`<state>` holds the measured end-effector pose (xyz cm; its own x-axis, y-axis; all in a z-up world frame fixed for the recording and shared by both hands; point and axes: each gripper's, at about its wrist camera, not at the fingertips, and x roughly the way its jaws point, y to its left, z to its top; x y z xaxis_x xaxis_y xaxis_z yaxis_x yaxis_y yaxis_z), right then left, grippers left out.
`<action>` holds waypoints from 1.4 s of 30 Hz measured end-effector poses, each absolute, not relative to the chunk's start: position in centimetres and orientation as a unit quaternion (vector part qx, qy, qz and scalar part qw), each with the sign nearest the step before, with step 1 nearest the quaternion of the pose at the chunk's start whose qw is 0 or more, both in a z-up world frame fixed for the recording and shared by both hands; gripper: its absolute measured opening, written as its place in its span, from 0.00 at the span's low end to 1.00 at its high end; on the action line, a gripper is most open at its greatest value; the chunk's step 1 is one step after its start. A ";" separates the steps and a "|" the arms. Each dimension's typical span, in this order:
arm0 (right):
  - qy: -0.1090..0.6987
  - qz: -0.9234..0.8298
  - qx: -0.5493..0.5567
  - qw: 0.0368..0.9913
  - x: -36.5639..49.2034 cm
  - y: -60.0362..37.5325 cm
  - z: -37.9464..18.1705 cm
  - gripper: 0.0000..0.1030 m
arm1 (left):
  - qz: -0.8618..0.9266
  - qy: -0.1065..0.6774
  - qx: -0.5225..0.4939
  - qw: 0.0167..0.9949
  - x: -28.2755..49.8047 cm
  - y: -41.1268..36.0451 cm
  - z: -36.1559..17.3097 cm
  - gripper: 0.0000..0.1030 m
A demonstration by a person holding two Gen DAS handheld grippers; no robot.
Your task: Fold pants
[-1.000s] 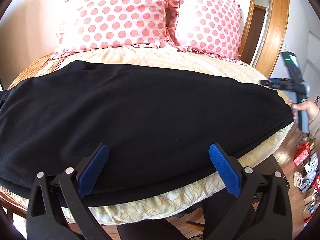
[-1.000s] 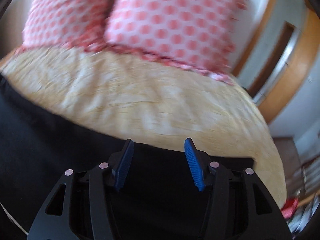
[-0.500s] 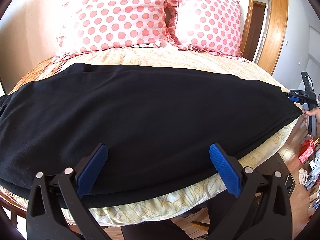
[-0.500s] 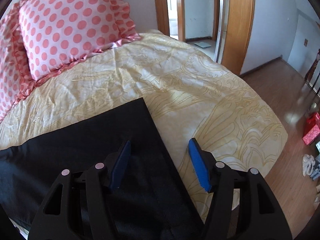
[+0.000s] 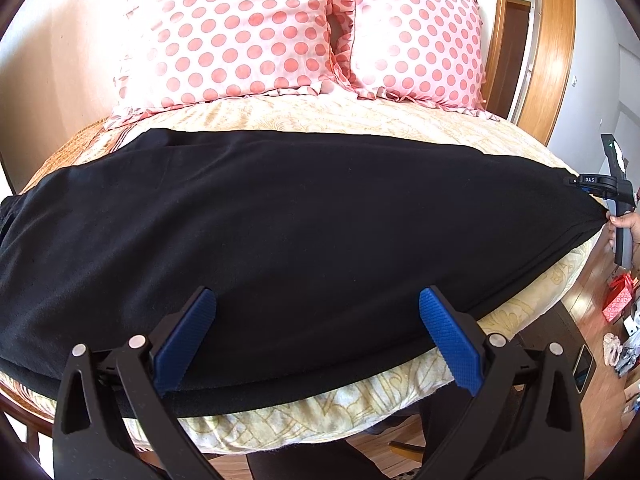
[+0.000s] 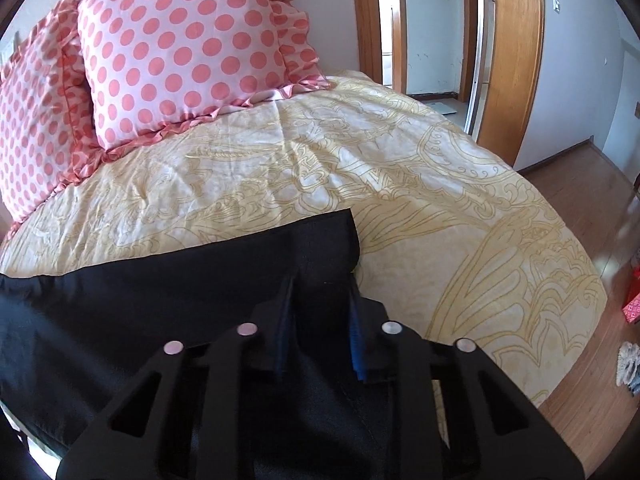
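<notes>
Black pants (image 5: 280,232) lie flat lengthwise across the yellow patterned bed (image 5: 320,116). My left gripper (image 5: 316,320) is open, its blue pads wide apart, hovering over the near edge of the pants around their middle. My right gripper (image 6: 322,312) is shut on the pants' leg end (image 6: 256,256) at the right side of the bed, with fabric bunched between the pads. The right gripper also shows in the left wrist view (image 5: 600,184), at the far right tip of the pants.
Two pink polka-dot pillows (image 5: 240,36) lean against the wall at the head of the bed. A wooden door frame (image 6: 516,52) stands to the right. Small items and a red bag (image 5: 618,296) lie on the wooden floor to the right.
My right gripper has closed on the leg end of the pants; half a second ago its pads were apart over it. The left gripper has stayed open and nearly still.
</notes>
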<state>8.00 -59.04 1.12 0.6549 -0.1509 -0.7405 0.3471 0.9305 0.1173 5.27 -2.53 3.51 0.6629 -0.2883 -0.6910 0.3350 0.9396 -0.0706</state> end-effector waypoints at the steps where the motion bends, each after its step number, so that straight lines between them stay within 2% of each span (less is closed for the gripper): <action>1: 0.392 -0.138 0.127 0.901 8.0 -59.0 1.1 0.20 | -0.171 0.373 0.032 0.911 5.3 -2.5 3.5 0.98; 5: 0.389 -0.145 0.119 0.902 8.2 -58.4 1.5 0.15 | -0.175 0.374 0.028 0.910 5.3 -2.4 3.5 0.98; 10: 0.350 -0.125 0.147 0.917 7.2 -56.8 4.0 0.13 | -0.175 0.375 0.023 0.910 5.4 -2.3 3.6 0.98; 14: 0.307 -0.055 0.184 0.932 6.5 -53.1 7.2 0.12 | -0.178 0.376 0.018 0.909 5.4 -2.2 3.7 0.98; 18: 0.297 0.040 0.225 0.927 7.5 -47.3 8.9 0.12 | -0.189 0.384 -0.008 0.904 5.7 -1.6 4.0 0.98; 22: 0.318 0.120 0.252 0.906 9.9 -40.0 8.1 0.12 | -0.199 0.388 -0.051 0.898 5.9 -0.4 4.9 0.98; 30: 0.376 0.214 0.304 0.848 15.8 -25.3 3.5 0.12 | -0.155 0.355 -0.050 0.921 5.1 1.8 6.6 0.98; 35: 0.392 0.240 0.307 0.833 16.7 -19.4 2.7 0.12 | -0.130 0.349 -0.056 0.926 4.9 3.5 7.2 0.98; 42: 0.385 0.234 0.272 0.850 16.3 -16.8 3.4 0.12 | -0.104 0.343 -0.067 0.931 4.7 5.6 7.5 0.98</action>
